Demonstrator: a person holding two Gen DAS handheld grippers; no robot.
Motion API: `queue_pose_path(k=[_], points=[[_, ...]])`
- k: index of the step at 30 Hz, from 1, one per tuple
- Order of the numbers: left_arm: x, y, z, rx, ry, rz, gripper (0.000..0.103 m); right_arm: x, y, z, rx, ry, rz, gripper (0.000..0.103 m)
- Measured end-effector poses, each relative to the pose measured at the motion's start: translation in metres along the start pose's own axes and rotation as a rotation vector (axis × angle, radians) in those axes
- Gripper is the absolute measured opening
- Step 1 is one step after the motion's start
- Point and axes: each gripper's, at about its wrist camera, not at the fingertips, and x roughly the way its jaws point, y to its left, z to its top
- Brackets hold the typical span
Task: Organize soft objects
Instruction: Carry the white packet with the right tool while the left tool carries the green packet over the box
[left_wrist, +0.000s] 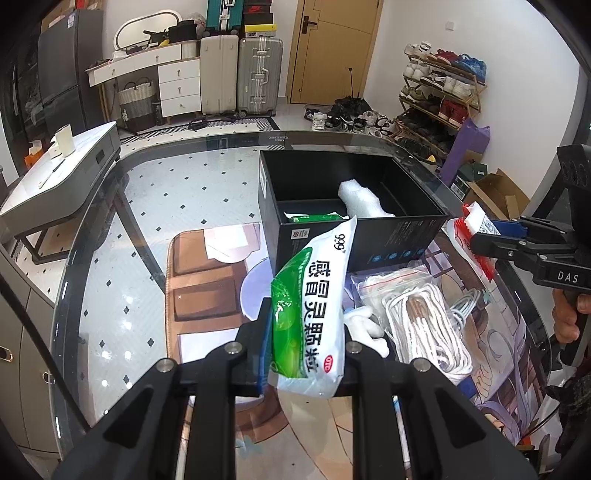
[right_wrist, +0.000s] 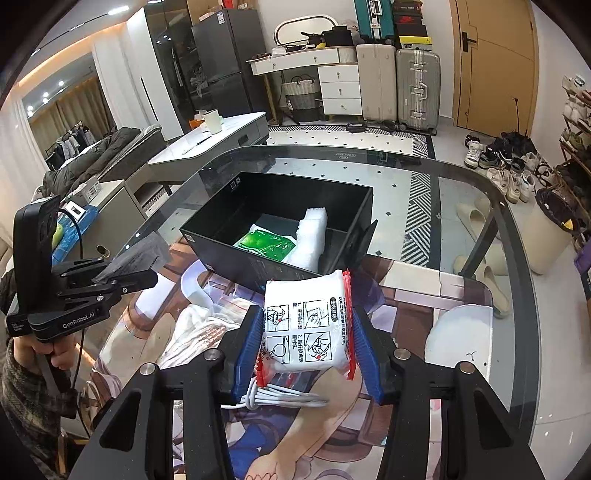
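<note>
Fingers of the left gripper (left_wrist: 306, 332) clamp the lower end of a green-and-white sachet (left_wrist: 314, 295), which stands nearly upright at lower centre of the left wrist view, its top edge overlapping the near wall of the black box (left_wrist: 354, 240). Fingers of the right gripper (right_wrist: 306, 347), faced with blue pads (right_wrist: 248, 347), press both sides of a white packet (right_wrist: 304, 321) with red edges and printed diagrams, at centre of the right wrist view. Both items are lifted clear of the table.

Black box: open-topped, at centre of both views, resting on the glass table (left_wrist: 147, 192). Inside lie a green sachet (right_wrist: 266, 243) flat on the floor of the box and a white foam roll (right_wrist: 312, 236) leaning against the box's far wall.

Cable bag (left_wrist: 417, 314): clear zip bag of coiled white cable, on the table at lower right of the left wrist view, just beside the box's near wall. White cable loops (right_wrist: 280, 398) also show below the packet in the right wrist view.

Illustrated mat (left_wrist: 498, 343): lies under the bag and the box's near edge.

Each gripper appears in the other's view: the right one at the right edge (left_wrist: 484, 236), the left one at the left edge (right_wrist: 147, 273), each held by a hand (right_wrist: 33, 350).
</note>
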Motion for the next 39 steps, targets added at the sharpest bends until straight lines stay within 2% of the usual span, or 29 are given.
queue_pose_path(k=[17, 39], points=[[-0.009, -0.005, 0.022, -0.007, -0.059, 0.025, 0.017, -0.005, 0.015, 0.022, -0.028, -0.037, 0.021, 0.048], [-0.008, -0.012, 0.053, 0.031, -0.1, 0.048, 0.017, -0.006, 0.002, 0.046, 0.034, -0.094, 0.056, 0.048]])
